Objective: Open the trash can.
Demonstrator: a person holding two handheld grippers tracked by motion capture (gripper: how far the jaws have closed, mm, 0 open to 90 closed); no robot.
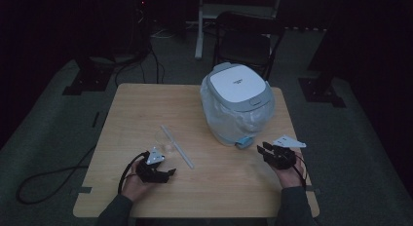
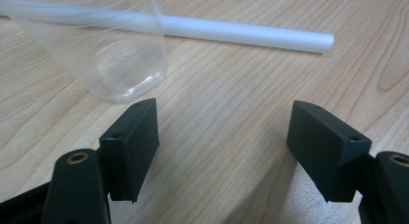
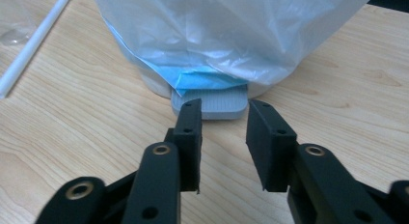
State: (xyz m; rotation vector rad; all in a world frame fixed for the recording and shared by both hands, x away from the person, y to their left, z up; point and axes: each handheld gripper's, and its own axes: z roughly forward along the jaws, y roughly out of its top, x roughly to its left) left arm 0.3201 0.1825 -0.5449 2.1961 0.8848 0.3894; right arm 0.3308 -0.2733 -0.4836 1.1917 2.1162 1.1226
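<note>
A white lidded bin [image 1: 237, 97] lined with a clear plastic bag stands at the table's far right. In the right gripper view the bag [image 3: 226, 35] hangs over a blue edge, with the bin's grey pedal [image 3: 212, 108] below it. My right gripper [image 3: 224, 132] points at that pedal, just short of it. Its jaws stand a narrow gap apart with nothing between them. A clear plastic cup [image 2: 111, 50] lies on its side across a white straw [image 2: 251, 32]. My left gripper [image 2: 224, 132] rests just before the cup, wide open and empty.
The wooden table [image 1: 146, 104] has bare surface at its left and far-left parts. A black folding chair [image 1: 243, 38] stands behind the table. Cables run over the floor at left [image 1: 53, 175]. Both forearms enter from the near edge.
</note>
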